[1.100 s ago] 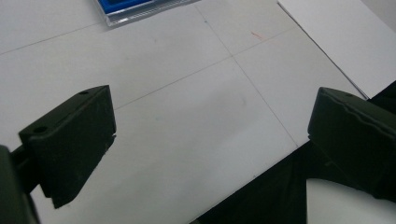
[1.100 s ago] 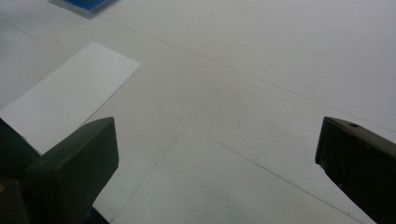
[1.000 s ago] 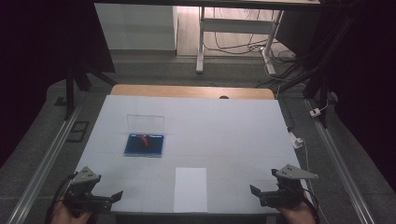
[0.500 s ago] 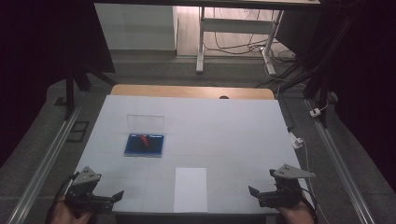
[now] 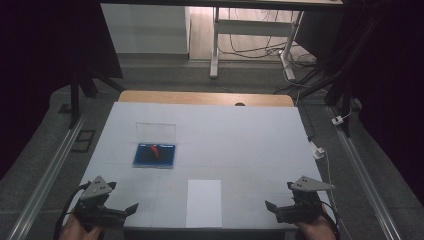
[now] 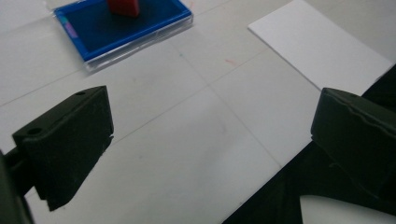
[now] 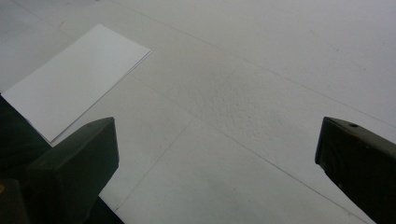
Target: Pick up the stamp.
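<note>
Both claws sit at the near edge of the tabletop (image 5: 250,130), idle and empty. The left claw (image 5: 131,208) is at about 7 o'clock, the right claw (image 5: 269,205) at about 5 o'clock. In each gripper view the jaws stand well apart with bare surface between them; nothing is held.

The nearest item is the paper (image 5: 204,203), a white sheet lying flat at 6 o'clock, between the two claws and touching neither. Its near end reaches the tabletop's front edge. The left gripper view shows the paper (image 6: 322,46) at upper right; the right gripper view shows it (image 7: 77,77) at upper left, with a faint second edge along one side — possibly more than one sheet, I cannot tell.

Farther off, toward 10 o'clock, lies a blue pad (image 5: 154,155) in a clear case whose lid stands open behind it, with a small red object (image 5: 155,150) on it. The left gripper view confirms the pad (image 6: 123,28) ahead of that claw, well apart.

Handling assessment: the paper looks very light, thin and limp, and lies flush, so a straight pinch from above will likely find no purchase. The best hold, in my judgement, is the near end at the front edge — a jaw could slip under there. It would crease easily under a hard squeeze and may slide on the smooth surface; steadying it with the other claw seems prudent.
</note>
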`<state>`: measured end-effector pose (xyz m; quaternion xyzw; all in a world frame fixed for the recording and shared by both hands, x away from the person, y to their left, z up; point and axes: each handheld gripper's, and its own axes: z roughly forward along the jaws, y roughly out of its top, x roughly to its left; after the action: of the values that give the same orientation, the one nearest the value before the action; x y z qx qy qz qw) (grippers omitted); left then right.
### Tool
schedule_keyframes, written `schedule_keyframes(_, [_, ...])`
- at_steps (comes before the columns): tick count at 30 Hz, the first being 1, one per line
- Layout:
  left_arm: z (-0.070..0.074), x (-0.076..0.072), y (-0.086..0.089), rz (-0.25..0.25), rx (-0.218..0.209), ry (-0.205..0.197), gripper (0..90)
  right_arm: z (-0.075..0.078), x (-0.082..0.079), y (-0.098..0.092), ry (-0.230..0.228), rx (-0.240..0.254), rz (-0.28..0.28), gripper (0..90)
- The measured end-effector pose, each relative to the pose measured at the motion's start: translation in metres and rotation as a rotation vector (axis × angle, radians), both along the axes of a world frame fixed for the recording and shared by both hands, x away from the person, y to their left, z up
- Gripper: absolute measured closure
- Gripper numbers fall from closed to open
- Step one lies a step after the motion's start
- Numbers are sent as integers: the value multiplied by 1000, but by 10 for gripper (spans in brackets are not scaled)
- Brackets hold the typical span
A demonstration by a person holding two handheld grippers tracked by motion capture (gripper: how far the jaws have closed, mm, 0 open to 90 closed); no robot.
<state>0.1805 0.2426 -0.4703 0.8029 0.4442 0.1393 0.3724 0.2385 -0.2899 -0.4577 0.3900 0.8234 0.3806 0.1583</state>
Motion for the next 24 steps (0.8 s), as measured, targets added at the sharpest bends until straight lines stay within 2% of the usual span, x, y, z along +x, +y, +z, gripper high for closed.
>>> schedule_keyframes(3, [0, 5, 0, -18, -44, -4, 0, 0, 0, 1, 1, -4, 6, 0])
schedule_keyframes(9, [0, 10, 0, -20, -70, -12, 11, 0, 0, 1, 2, -13, 11, 0])
schedule_keyframes(13, [-1, 18, -3, -21, -42, -10, 12, 0, 0, 1, 5, -11, 9, 1])
schedule_keyframes(20, [-3, 26, -6, -13, -56, -22, 1, -1, 1, 2, 9, -11, 11, 0])
schedule_keyframes(24, [-5, 38, -10, -14, -29, -20, 0, -1, 1, 2, 12, -13, 14, 0])
